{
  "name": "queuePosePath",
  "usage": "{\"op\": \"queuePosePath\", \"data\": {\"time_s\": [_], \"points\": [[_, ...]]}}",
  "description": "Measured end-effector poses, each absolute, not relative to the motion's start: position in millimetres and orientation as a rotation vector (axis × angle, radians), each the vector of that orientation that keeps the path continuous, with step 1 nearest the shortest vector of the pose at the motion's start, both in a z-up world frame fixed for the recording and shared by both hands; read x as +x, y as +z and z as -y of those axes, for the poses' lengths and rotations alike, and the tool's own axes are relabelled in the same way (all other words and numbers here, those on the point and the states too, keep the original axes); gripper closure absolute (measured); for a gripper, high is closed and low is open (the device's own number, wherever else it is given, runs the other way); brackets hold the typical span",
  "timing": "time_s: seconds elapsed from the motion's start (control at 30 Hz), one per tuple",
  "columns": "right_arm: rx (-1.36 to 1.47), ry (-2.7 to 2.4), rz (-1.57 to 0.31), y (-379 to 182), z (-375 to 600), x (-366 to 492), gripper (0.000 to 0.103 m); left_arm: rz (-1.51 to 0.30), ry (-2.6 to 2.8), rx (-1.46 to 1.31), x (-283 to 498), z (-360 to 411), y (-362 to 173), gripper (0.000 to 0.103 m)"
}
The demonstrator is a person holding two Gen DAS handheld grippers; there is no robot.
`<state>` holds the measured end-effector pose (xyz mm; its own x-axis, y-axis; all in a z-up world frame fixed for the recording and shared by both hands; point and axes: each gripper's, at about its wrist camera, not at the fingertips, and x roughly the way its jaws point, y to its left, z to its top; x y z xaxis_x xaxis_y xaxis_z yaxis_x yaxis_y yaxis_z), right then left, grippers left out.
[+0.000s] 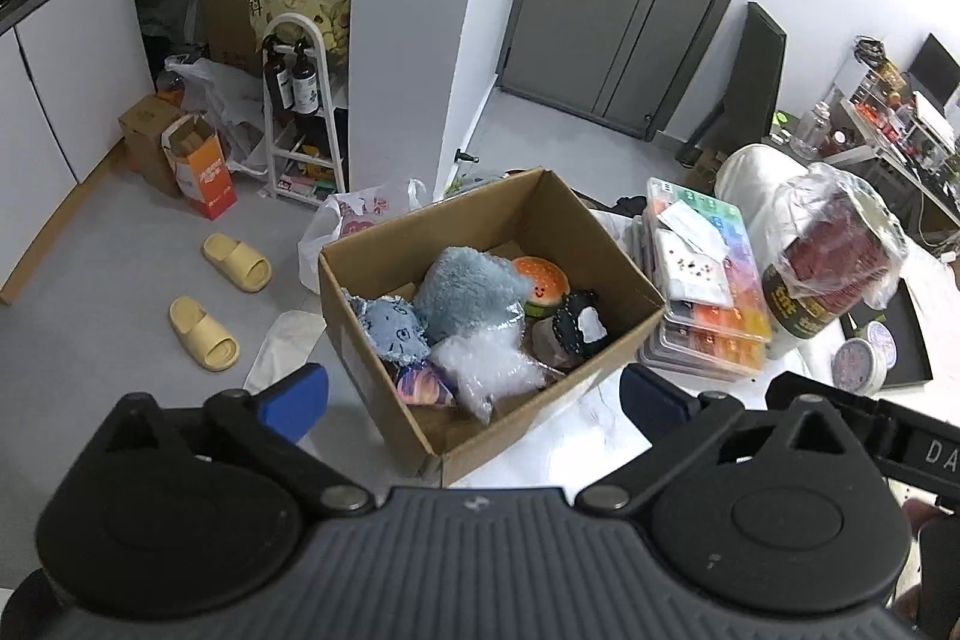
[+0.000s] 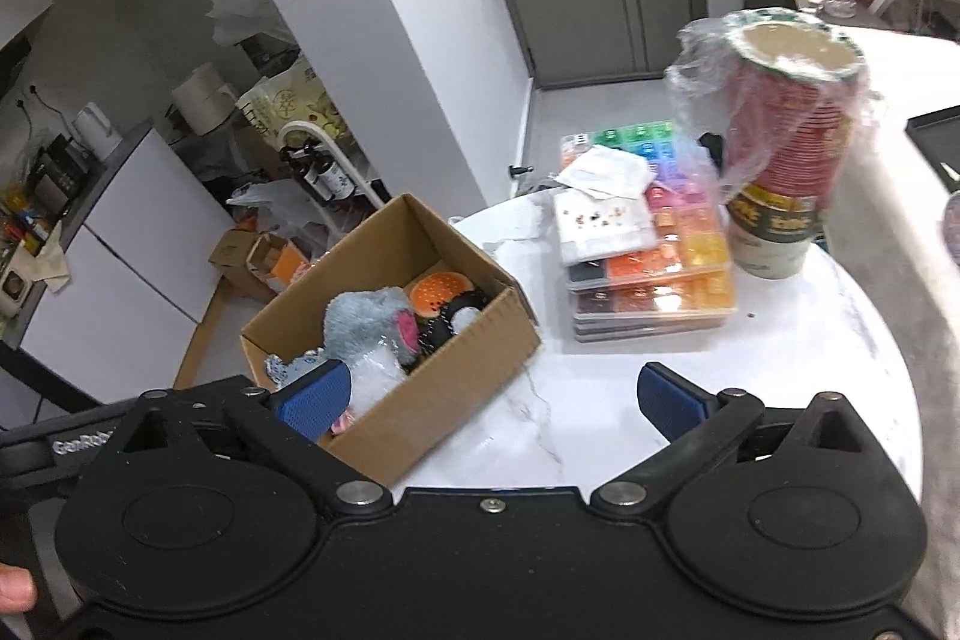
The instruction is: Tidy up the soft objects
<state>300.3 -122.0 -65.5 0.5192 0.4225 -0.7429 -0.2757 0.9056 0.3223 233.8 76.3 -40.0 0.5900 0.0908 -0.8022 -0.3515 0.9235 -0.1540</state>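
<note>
An open cardboard box [image 1: 384, 400] [image 2: 456, 376] stands on the white marble table [image 2: 600, 400]. Inside lie several soft toys: a grey fluffy plush [image 1: 462, 289] [image 2: 360, 319], a pale blue toy [image 1: 390, 331], an orange burger plush [image 1: 540, 283] [image 2: 435, 292], a black-and-white plush [image 1: 579, 325] [image 2: 453, 325], a white fluffy toy [image 1: 489, 370] [image 2: 375, 379] and a small pink-purple piece [image 1: 423, 385]. My left gripper [image 1: 474, 397] hangs above the box's near edge, open and empty. My right gripper [image 2: 495, 400] hovers open over the box's near right corner, nothing between its blue pads [image 2: 669, 400].
Stacked clear organiser cases [image 1: 705, 298] [image 2: 651, 256] with colourful contents sit right of the box. A plastic-wrapped stack of paper cups [image 1: 828, 268] [image 2: 786, 148] stands beyond them. A round tub [image 1: 861, 361] and black tray lie at the right. Yellow slippers [image 1: 219, 295] rest on the floor.
</note>
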Motion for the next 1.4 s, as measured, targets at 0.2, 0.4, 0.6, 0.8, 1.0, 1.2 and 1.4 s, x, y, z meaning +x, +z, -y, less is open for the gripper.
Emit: {"op": "queuePosePath", "data": {"time_s": [0.2,0.4,0.6,0.8,1.0,1.2,1.4], "points": [[0.209,0.397,-0.892,-59,145,283,0.000,-0.899,0.220,-0.245,218,-64,-25,0.000],[0.194,0.397,-0.867,-49,164,260,0.000,-0.872,0.181,-0.224,197,-53,-11,0.000],[0.215,0.381,-0.843,-39,186,238,0.000,-0.835,0.151,-0.236,175,-46,4,0.000],[0.214,0.354,-0.821,-33,202,221,0.000,-0.801,0.128,-0.220,156,-38,15,0.000],[0.204,0.345,-0.787,-26,213,201,0.000,-0.773,0.119,-0.198,133,-32,22,0.000],[0.207,0.353,-0.770,-19,222,184,0.000,-0.745,0.120,-0.175,115,-26,27,0.000],[0.187,0.356,-0.759,-13,225,167,0.000,-0.716,0.126,-0.137,97,-21,32,0.000]]}}
